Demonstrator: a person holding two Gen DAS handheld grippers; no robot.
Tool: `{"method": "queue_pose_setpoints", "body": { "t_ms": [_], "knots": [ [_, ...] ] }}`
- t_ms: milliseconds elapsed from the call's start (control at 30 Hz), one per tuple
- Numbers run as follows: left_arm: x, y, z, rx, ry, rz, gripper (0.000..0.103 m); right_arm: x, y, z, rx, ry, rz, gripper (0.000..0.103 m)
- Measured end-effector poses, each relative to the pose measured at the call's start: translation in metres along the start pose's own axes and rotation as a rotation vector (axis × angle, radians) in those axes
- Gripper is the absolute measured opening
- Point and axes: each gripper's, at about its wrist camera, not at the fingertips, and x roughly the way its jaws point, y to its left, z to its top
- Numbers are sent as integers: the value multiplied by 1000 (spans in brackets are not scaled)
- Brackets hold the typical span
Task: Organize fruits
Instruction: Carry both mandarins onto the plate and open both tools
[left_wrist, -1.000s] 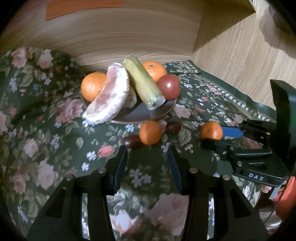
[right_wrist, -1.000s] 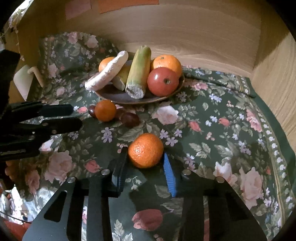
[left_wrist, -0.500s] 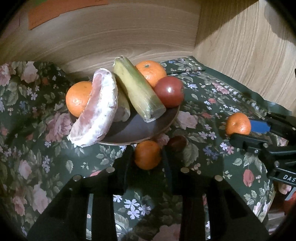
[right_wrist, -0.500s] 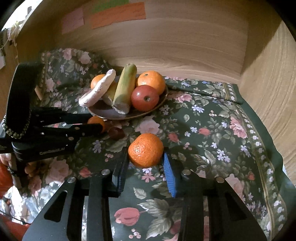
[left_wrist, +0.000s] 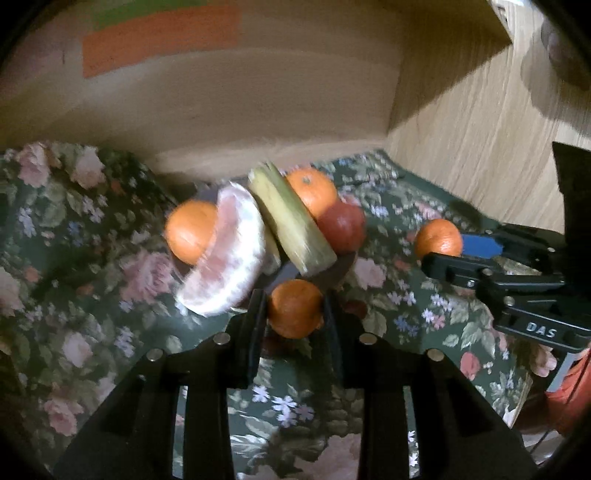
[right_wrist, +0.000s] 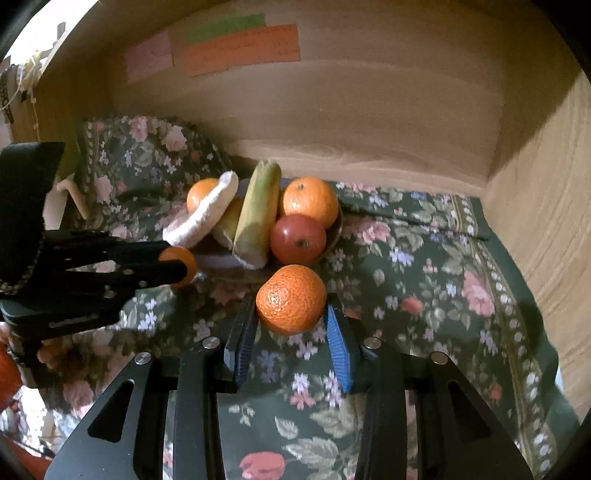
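A dark plate (right_wrist: 332, 236) on the floral cloth holds two oranges (right_wrist: 310, 201), a red apple (right_wrist: 298, 239), a green-yellow stalk (right_wrist: 258, 214) and a pomelo wedge (right_wrist: 207, 218). My left gripper (left_wrist: 293, 310) is shut on a small tangerine (left_wrist: 293, 308), lifted just in front of the plate; it also shows in the right wrist view (right_wrist: 181, 260). My right gripper (right_wrist: 291, 306) is shut on a larger tangerine (right_wrist: 291, 299), held above the cloth right of the plate; it also shows in the left wrist view (left_wrist: 437, 238).
Wooden walls (right_wrist: 369, 122) close off the back and right side, with coloured paper notes (right_wrist: 240, 48) on the back wall. A dark chestnut-like fruit (left_wrist: 354, 308) lies on the cloth (right_wrist: 424, 288) by the plate.
My left gripper moved forward, closed on the small tangerine by the plate and lifted it. My right gripper rose with the larger tangerine and moved toward the plate.
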Motion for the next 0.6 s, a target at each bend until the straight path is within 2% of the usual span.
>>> {"method": "queue_pose_setpoints", "body": {
  "t_ms": [200,600],
  "knots": [
    [-18,18,13,-28,-47,14,31,3,4,21,-21,-36,-4,33],
    [-5,41,52,-61,-85,49,31,28,6,59,-54,-44,-20,33]
  ]
}}
